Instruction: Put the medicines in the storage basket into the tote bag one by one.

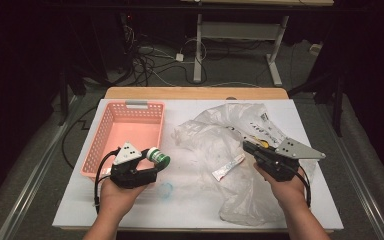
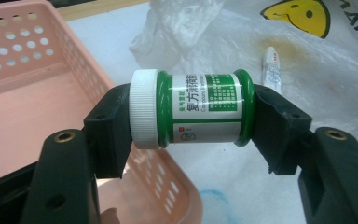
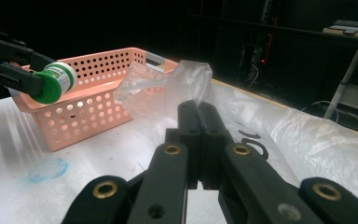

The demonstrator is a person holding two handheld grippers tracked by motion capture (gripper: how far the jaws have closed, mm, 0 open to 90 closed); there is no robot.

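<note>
1. The left gripper (image 1: 152, 161) pinches a green jar (image 2: 191, 108) end to end, one pad on its white cap (image 2: 143, 108) and the other on its base, so the jar lies sideways in the air.
2. The jar hangs at the near right corner of the pink basket (image 1: 109, 131), which lies at about 11 o'clock from the left hand.
3. I judge the step to be dropping the jar into the basket: carry it toward 11 o'clock until it clears the rim.
4. Keep the pinch steady; a round cap could roll out if the squeeze slackens early.
5. Lower it close to the basket floor before letting go.
6. The right gripper (image 1: 248, 145) has its jaws pressed together over the plastic bag (image 1: 230, 125); whether film is caught between them I cannot tell. Keep it still.
</note>
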